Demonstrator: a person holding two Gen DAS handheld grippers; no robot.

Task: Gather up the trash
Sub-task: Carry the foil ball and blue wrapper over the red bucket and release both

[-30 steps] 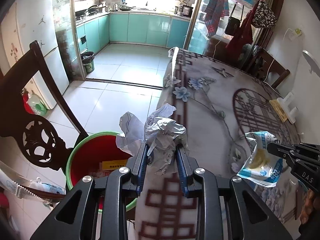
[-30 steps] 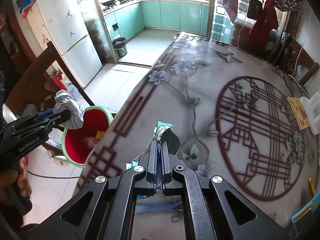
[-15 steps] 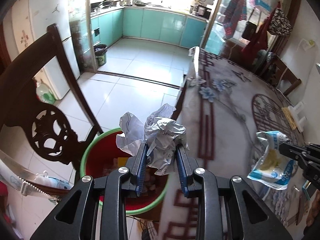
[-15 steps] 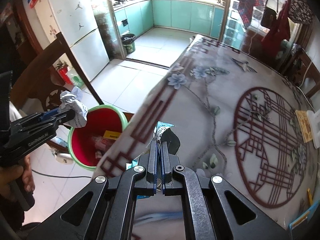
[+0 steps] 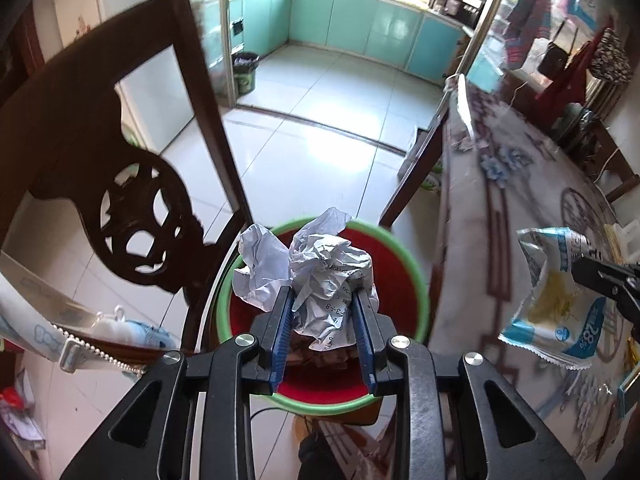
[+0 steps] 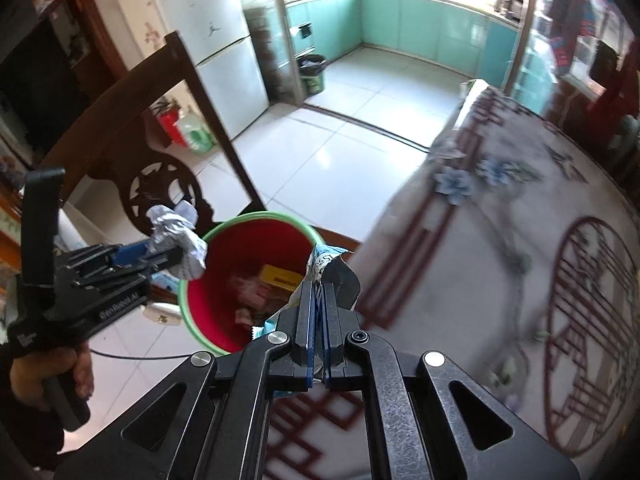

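Both hands have swung from over the table (image 6: pixel 500 240) toward the red bin (image 5: pixel 400 280); the left gripper (image 5: pixel 323 312) clamps crumpled paper (image 5: pixel 328 276) above it; the right gripper (image 6: pixel 318 320) pinches a snack wrapper (image 5: pixel 556 292) beside it; neither is dropped yet, I judge.

Crumpled paper (image 5: pixel 320 280) between left gripper (image 5: pixel 322 312) fingers, bin (image 5: pixel 416 280) directly beneath, chair (image 5: pixel 132 208) left of it, table (image 5: pixel 500 240) to its right, wrapper (image 6: pixel 332 276) in right gripper (image 6: pixel 318 320) over table edge
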